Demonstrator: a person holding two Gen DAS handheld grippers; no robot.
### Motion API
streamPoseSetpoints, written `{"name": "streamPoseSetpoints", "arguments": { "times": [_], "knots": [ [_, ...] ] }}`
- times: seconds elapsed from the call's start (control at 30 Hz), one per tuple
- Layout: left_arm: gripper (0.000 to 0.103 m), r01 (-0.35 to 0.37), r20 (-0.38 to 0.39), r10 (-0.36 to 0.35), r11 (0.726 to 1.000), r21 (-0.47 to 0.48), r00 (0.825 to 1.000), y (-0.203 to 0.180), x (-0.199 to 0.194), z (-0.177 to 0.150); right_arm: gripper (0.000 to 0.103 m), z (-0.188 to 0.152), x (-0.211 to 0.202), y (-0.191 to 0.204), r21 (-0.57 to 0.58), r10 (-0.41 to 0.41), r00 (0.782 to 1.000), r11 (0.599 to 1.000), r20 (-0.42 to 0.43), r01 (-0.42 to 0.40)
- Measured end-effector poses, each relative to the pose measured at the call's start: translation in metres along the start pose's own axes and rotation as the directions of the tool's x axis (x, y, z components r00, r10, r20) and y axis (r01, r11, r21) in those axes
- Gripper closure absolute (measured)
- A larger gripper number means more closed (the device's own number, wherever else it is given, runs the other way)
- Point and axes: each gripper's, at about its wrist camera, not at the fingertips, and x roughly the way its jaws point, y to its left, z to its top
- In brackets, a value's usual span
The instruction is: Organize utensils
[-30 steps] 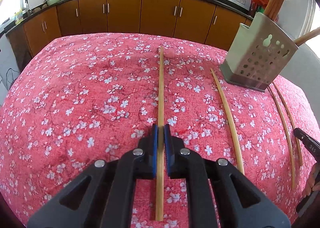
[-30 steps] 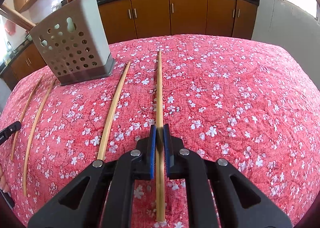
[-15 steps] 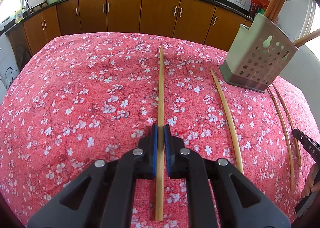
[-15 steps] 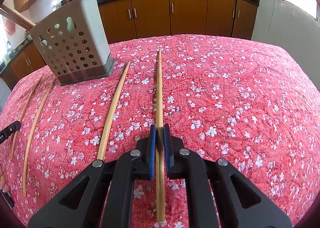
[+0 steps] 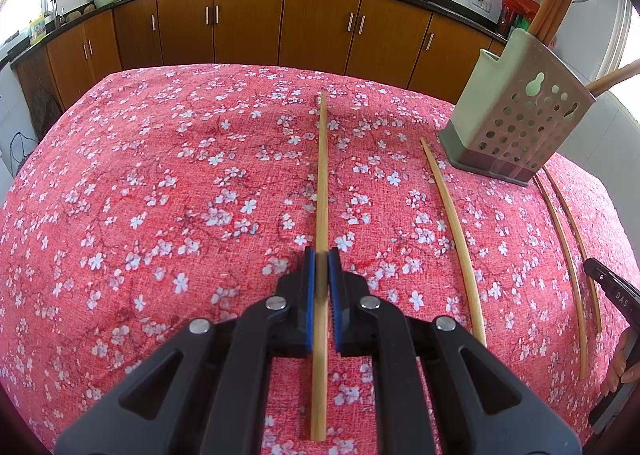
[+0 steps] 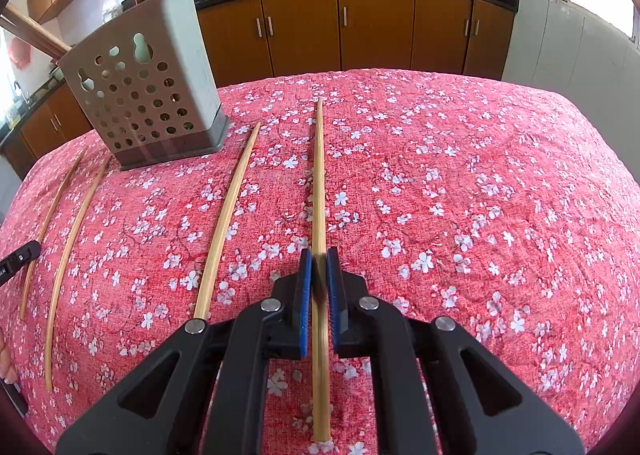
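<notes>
Red floral tablecloth point(image 5: 160, 175): left fingers point(image 5: 320, 271) and right fingers point(image 6: 319, 269) each clamp 1 chopstick.

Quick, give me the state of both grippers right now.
Left gripper: closed on a chopstick.
Right gripper: closed on another chopstick.

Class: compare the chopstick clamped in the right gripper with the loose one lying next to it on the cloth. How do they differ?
The clamped chopstick is pinched between the right gripper's blue pads; the loose chopstick is untouched. The clamped one looks straight, the loose one bowed and nearer the holder. Both are pale bamboo.
</notes>
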Motion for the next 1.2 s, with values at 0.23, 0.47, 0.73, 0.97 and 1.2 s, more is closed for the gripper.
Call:
{"name": "streamPoseSetpoints", "arguments": {
  "times": [0.23, 0.47, 0.73, 0.97, 1.2],
  "knots": [
    [0.092, 0.0, 0.0, 0.0, 1.0, 0.0, 1.0, 0.0, 0.0, 0.0, 0.094, 0.0, 0.0, -0.001, 0.001, 0.002, 1.0, 1.0, 0.0, -0.002],
    [0.092, -0.001, 0.001, 0.001, 1.0, -0.001, 1.0, 0.0, 0.0, 0.0, 0.094, 0.0, 0.0, 0.0, 0.001, 0.001, 1.0, 1.0, 0.0, -0.001],
    [0.092, 0.0, 0.001, 0.0, 1.0, -0.003, 1.0, 0.0, 0.001, 0.0, 0.094, 0.0, 0.0, 0.0, 0.001, 0.0, 1.0, 1.0, 0.0, 0.0],
    [0.092, 0.002, -0.001, -0.002, 1.0, 0.013, 1.0, -0.002, -0.003, -0.002, 0.094, -0.003, -0.003, 0.0, -0.007, -0.001, 1.0, 1.0, -0.001, 0.001],
    [0.092, -0.029, -0.005, 0.03, 0.997, 0.077, 1.0, -0.012, -0.017, -0.019, 0.094, -0.015, -0.014, -0.004, -0.002, 0.019, 1.0, 1.0, -0.002, -0.019]
  ]
}}
